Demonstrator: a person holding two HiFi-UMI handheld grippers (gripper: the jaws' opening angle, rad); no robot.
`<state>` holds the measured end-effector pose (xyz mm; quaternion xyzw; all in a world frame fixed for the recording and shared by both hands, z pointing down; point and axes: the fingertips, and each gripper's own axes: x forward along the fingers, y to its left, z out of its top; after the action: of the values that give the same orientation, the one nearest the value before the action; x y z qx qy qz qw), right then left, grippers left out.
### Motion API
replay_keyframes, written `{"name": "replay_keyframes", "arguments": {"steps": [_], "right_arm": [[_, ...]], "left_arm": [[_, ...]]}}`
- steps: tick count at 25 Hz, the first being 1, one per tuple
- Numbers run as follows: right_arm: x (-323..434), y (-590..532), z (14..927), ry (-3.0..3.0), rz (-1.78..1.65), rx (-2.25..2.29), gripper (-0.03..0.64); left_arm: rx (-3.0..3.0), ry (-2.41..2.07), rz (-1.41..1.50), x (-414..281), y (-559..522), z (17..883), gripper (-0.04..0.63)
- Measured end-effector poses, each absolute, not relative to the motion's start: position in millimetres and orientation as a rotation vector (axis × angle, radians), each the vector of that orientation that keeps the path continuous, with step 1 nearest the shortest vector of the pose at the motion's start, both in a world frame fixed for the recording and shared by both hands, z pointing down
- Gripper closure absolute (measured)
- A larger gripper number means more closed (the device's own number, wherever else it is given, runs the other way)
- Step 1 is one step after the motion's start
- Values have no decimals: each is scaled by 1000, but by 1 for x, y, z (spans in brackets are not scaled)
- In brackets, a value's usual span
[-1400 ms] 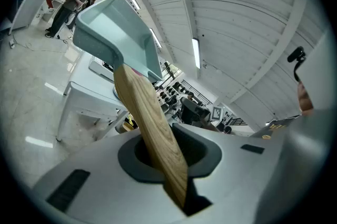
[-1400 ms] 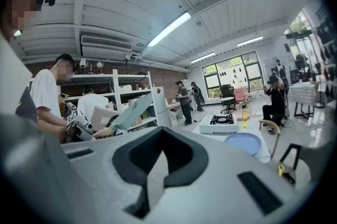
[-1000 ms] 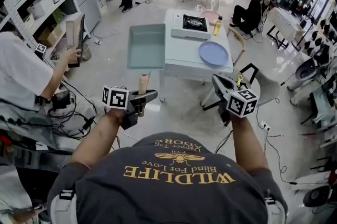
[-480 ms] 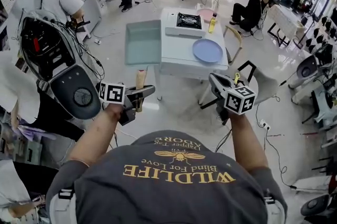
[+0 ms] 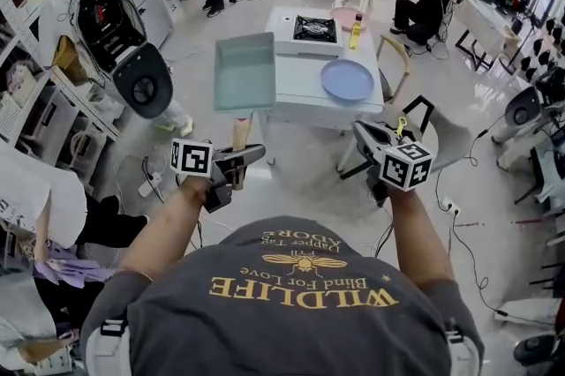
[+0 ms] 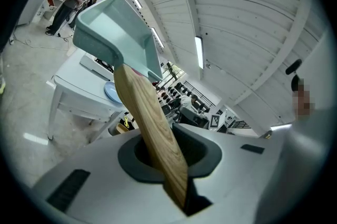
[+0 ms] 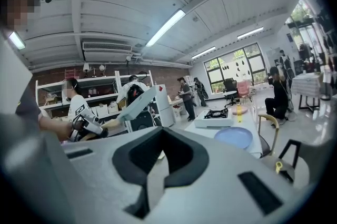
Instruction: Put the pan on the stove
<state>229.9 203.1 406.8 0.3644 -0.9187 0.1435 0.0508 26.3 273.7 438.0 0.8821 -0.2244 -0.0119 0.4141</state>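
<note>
Since a second ago a person carrying a black pack [image 5: 119, 39] has come into the left of the head view, by the shelves, where a white sleeve and a forearm showed before. The grippers and the pan have kept almost the same places in that view.

The left gripper [image 5: 237, 162] is clamped on the wooden handle [image 5: 238, 136] of the pan [image 5: 244, 70]. In the left gripper view the handle runs straight up out of the slot between the two jaws, and both press on it. The pan is a square, pale teal one, held in the air out in front of the person. In the head view it lies just off the table's left edge, with its right rim lined up against that edge. Whether it reaches over the table [image 5: 305, 96] cannot be told.

The stove [image 5: 305, 28] stands at the table's far edge toward the left corner, well apart from the pan. A yellow bottle [image 5: 356, 32] stands just right of it. A blue plate [image 5: 347, 80] lies by the right edge, nearer the front.

The right gripper [image 5: 362, 131] hangs level in front of the table's near right corner. Its jaws are drawn together with nothing between them.
</note>
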Motion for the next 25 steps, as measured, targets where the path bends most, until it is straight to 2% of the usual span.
{"name": "replay_keyframes", "arguments": {"steps": [9, 20, 25], "right_arm": [[182, 139, 423, -2745, 462, 1141, 617], [51, 21, 410, -2683, 427, 1304, 617], [17, -19, 407, -2630, 436, 1336, 616]], "left_arm": [[2224, -498, -20, -16, 207, 453, 537], [2287, -342, 92, -145, 67, 461, 534], [2305, -294, 101, -181, 17, 453, 534]]}}
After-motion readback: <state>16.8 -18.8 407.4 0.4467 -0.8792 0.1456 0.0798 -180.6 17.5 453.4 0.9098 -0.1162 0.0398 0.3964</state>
